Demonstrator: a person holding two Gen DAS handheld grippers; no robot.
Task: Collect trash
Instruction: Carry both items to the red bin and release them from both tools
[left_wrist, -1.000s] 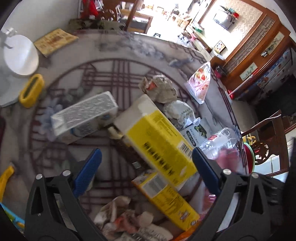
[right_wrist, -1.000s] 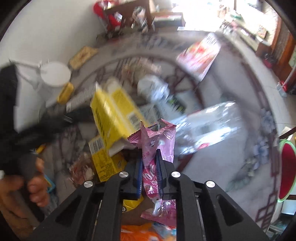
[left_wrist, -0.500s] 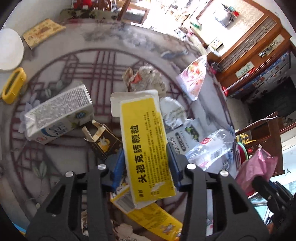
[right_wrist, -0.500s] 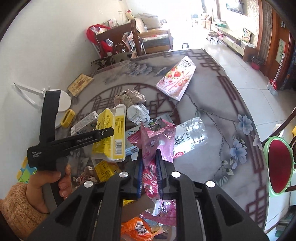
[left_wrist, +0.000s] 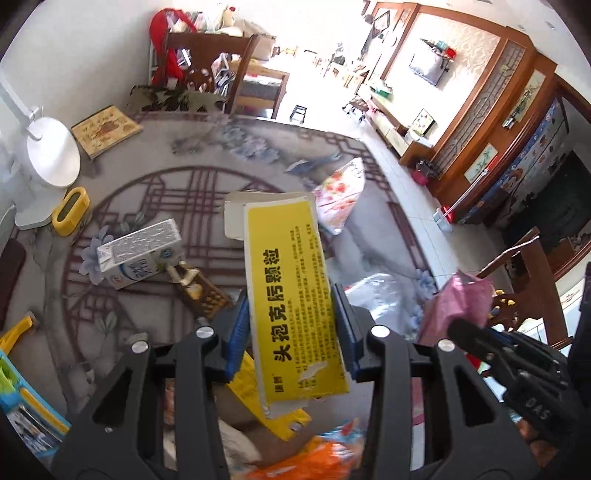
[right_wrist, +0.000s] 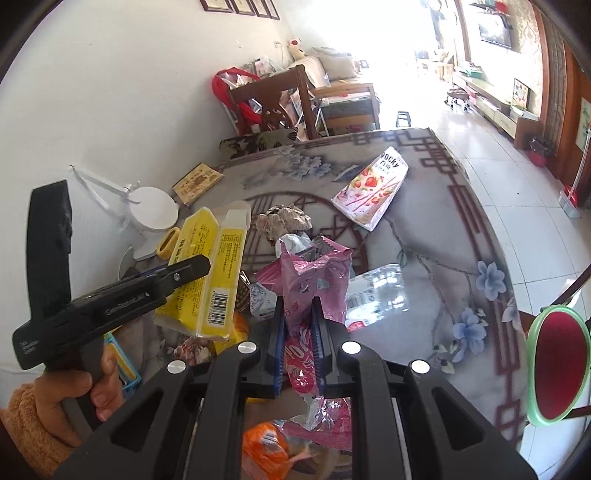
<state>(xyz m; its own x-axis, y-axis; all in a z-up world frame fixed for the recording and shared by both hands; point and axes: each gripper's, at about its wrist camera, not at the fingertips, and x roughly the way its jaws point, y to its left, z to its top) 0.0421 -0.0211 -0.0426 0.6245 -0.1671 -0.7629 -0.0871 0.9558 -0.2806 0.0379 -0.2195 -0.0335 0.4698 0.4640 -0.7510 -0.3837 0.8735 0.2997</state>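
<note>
- The left gripper (left_wrist: 291, 332) is closed on a yellow carton (left_wrist: 291, 295), which is pinched across its width between the 2 blue-padded fingers (left_wrist: 236, 332) and held clear of the table (left_wrist: 155, 177).
- The carton is seen tilted, with its opened white flap (left_wrist: 236, 218) at the far end and a torn lower corner nearest the camera.
- In the right wrist view the same yellow carton (right_wrist: 212, 273) is seen raised above the clutter, with the left gripper (right_wrist: 184, 271) clamped on it and a hand (right_wrist: 85, 387) in an orange sleeve (right_wrist: 29, 428) on the handle.
- The right gripper (right_wrist: 298, 332) is fully closed on a pink wrapper (right_wrist: 310, 280), which sticks up crumpled beyond the blue pads (right_wrist: 280, 339) and hangs down behind them.
- In the left wrist view the pink wrapper (left_wrist: 458, 306) is seen at the right edge, in the tip of the right gripper (left_wrist: 461, 332).
- Other trash is left lying on the patterned table: a white milk carton (left_wrist: 140, 258) on its side, a small brown box (left_wrist: 201, 295) just beside it, a crumpled paper ball (right_wrist: 282, 221), a pink Pocky box (right_wrist: 371, 188) farther out, and a clear plastic bottle (right_wrist: 376, 291) near the pink wrapper.
- An orange packet (right_wrist: 264, 446) and a second yellow package (left_wrist: 258, 395) are seen low in the frames, beneath the grippers.
- A white round lamp base (left_wrist: 53, 155), a yellow ring-shaped object (left_wrist: 70, 210) and a small book (left_wrist: 107, 129) are placed at the far left of the table, by the wall.
</note>
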